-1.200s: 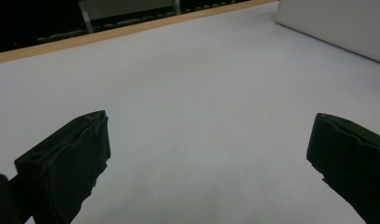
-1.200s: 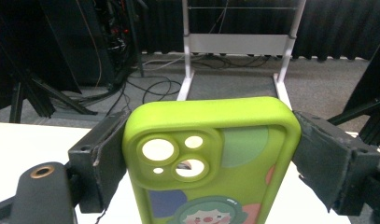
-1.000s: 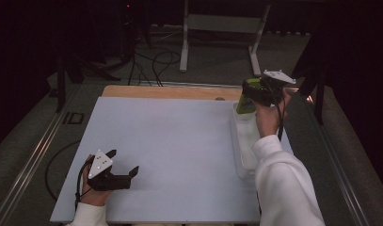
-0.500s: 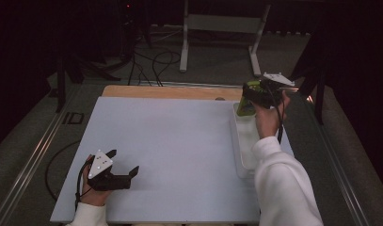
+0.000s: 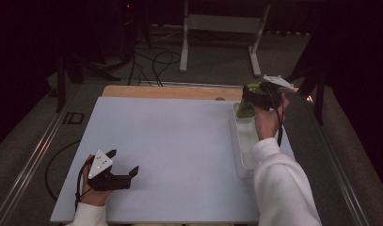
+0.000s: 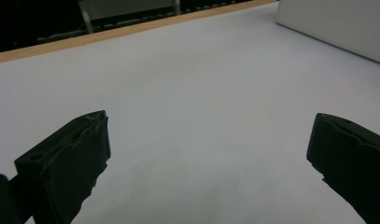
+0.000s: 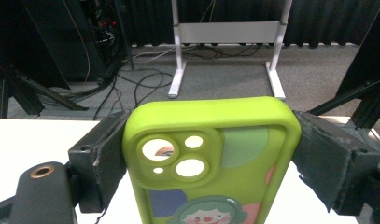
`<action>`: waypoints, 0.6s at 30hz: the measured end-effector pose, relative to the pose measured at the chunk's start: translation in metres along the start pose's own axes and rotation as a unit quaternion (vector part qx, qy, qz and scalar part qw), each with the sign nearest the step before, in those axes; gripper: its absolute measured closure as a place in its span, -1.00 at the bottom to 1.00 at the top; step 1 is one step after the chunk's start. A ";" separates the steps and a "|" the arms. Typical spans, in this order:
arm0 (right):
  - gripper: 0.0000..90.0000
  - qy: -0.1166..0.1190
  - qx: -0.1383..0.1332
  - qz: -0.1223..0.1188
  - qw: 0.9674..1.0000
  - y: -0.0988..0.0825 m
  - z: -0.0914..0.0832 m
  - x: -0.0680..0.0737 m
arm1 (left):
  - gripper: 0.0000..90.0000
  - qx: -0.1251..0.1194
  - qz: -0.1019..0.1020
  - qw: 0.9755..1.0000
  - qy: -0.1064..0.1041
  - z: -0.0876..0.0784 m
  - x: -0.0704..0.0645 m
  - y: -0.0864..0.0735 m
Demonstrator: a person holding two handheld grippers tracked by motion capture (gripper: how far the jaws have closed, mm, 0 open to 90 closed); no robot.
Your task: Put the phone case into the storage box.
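Desk (image 5: 179, 141) surface was white with a bare wooden strip (image 5: 170, 92) along the far edge. At near left, the left gripper (image 5: 119, 164) rested low on the desk in the person's left hand (image 5: 92, 190); its fingers (image 6: 66, 163) stood wide apart with nothing between them, only bare white surface ahead. Toward the right, a long white tray (image 5: 243, 141) lay on the desk, running near to far. Above the tray's far end, the right gripper (image 5: 249, 98) was held up off the desk by the right hand (image 5: 267, 120), white sleeve (image 5: 283, 188) trailing to near right. Its fingers (image 7: 101, 154) were clamped on the two long sides of a lime-green phone case (image 7: 211, 158), camera cutouts and a cartoon print facing the right gripper view. Beyond the desk: floor cables (image 5: 156, 59) and a white stand (image 5: 222, 23).
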State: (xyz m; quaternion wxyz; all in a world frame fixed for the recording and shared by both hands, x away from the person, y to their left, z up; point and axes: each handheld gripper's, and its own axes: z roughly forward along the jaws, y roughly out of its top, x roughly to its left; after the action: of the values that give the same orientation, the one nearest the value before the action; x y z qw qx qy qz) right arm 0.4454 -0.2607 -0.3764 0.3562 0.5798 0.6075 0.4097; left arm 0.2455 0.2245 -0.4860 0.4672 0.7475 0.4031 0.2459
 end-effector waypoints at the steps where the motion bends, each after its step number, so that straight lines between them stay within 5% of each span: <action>1: -0.64 0.000 0.000 0.001 1.000 -0.001 0.000 0.000 | -1.00 0.000 0.000 1.000 0.000 0.000 0.000 0.000; 18: -0.64 -0.007 0.008 0.003 1.000 -0.010 0.009 -0.001 | -1.00 0.000 0.000 1.000 0.001 0.000 0.001 0.000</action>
State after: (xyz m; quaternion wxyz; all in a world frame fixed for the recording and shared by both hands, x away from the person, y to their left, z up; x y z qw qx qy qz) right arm 0.4493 -0.2607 -0.3888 0.3544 0.5872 0.6066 0.4020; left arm 0.2456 0.2253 -0.4859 0.4672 0.7469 0.4037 0.2466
